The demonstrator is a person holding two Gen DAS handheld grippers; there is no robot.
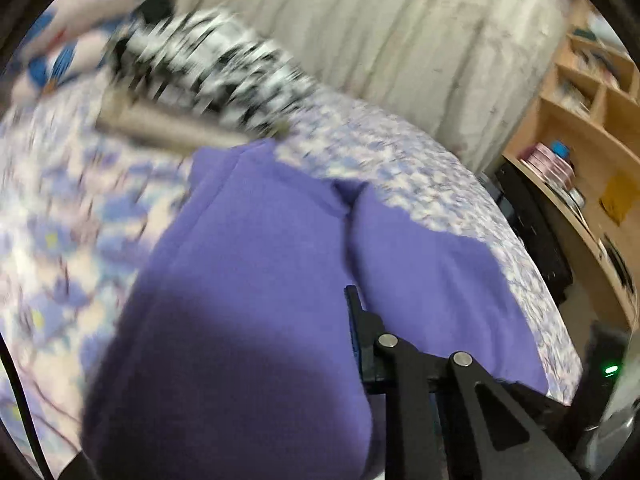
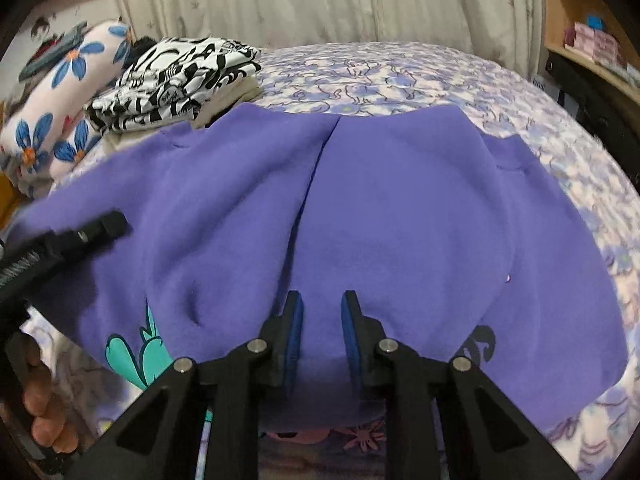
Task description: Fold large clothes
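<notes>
Lying spread on the bed (image 2: 400,76), the purple garment (image 2: 360,208) covers the near part of the floral sheet, its near edge turned up to show a teal print (image 2: 136,356) at lower left and a dark print (image 2: 482,344) at lower right. A seam or fold line runs down its middle.

The right gripper (image 2: 322,328) has a raised fold of the purple cloth between its blue pads (image 2: 294,320), which press on the fabric from both sides: it is clamped on the garment.

The left gripper (image 1: 356,320) shows only one finger in its own blurred view; purple fabric bulges over the place of the other, so whether it grips cannot be told. In the right wrist view it lies at the garment's left edge, with fingers of a hand (image 2: 44,412) on its handle.

A folded black-and-white cloth (image 2: 176,80) sits beyond the garment at far left, beside a blue-flowered pillow (image 2: 60,92). A curtain (image 2: 320,0) hangs behind the bed, and wooden shelves (image 1: 580,128) stand to the right.
</notes>
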